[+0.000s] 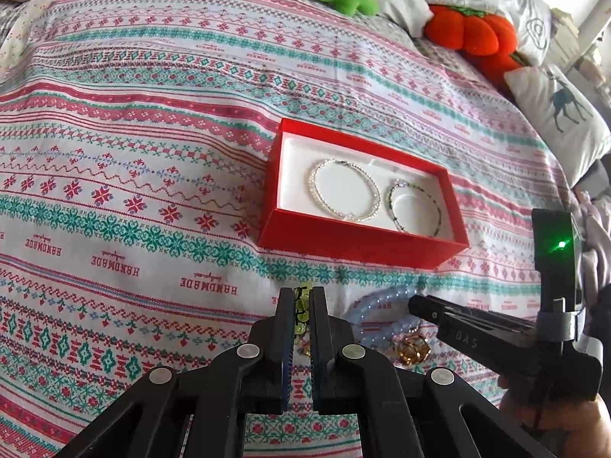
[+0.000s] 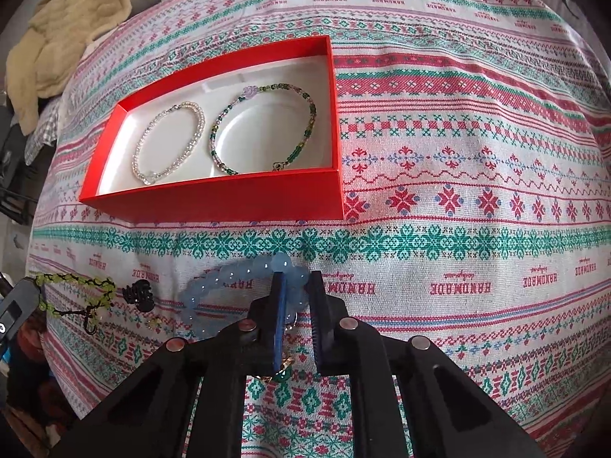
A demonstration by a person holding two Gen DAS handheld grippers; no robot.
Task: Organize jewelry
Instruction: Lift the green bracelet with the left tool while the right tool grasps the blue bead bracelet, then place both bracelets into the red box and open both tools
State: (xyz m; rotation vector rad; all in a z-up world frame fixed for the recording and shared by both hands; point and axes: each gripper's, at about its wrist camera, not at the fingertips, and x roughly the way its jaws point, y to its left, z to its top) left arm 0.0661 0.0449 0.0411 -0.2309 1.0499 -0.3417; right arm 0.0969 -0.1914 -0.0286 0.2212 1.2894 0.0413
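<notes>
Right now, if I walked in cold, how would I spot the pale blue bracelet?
Find the red box on the patterned bedspread; just in front of it, outside the box, lies the pale blue bracelet. The right hand-held gripper is shut on it. Its beads are large, cloudy and blue, unlike the small yellow-green bracelet beside it.

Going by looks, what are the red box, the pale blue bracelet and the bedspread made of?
Red box: likely matte cardboard, with sharp folded edges and a white, possibly flocked liner. Pale blue bracelet: glossy translucent beads, glass or stone, can't tell which. Bedspread: woven cotton-like cloth with a printed cross-stitch pattern, matte and creased.
</notes>
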